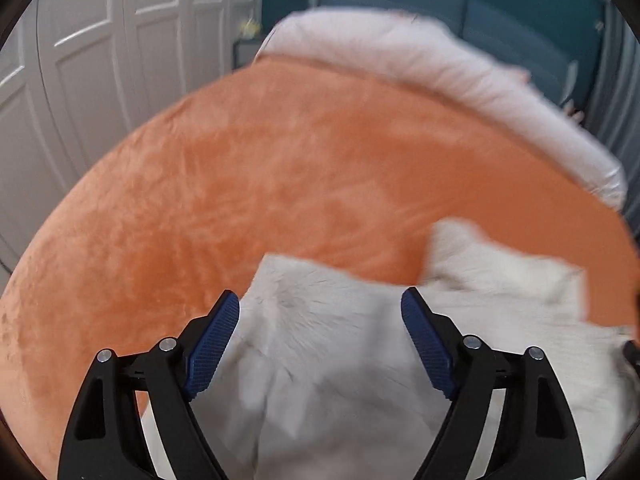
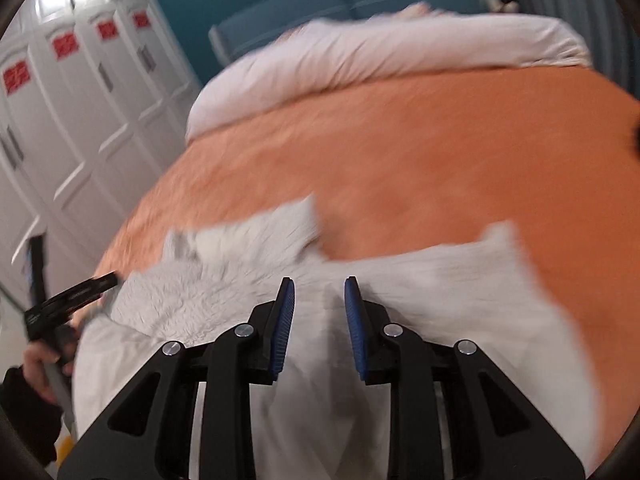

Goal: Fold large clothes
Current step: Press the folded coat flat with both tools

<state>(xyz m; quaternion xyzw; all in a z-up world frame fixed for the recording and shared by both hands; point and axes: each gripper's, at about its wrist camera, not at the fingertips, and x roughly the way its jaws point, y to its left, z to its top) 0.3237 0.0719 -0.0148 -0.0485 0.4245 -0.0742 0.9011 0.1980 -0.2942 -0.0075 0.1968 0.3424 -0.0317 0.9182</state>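
A large pale grey-white fleecy garment (image 1: pixel 332 360) lies on the near part of an orange bedspread (image 1: pixel 280 184); it also shows in the right wrist view (image 2: pixel 420 288), with two corners sticking up toward the far side. My left gripper (image 1: pixel 320 300) is wide open above the garment, nothing between its blue pads. My right gripper (image 2: pixel 319 284) hovers over the garment with its jaws partly open, a clear gap between the pads and nothing held. The left gripper (image 2: pixel 80 286) is seen at the left edge of the right wrist view, held in a hand. Both views are motion-blurred.
The orange bedspread (image 2: pixel 440 152) covers a bed with a white rolled duvet (image 2: pixel 360 52) at its far end. White panelled wardrobe doors (image 1: pixel 100 60) stand to the left. A teal headboard and wall (image 2: pixel 300 4) are behind.
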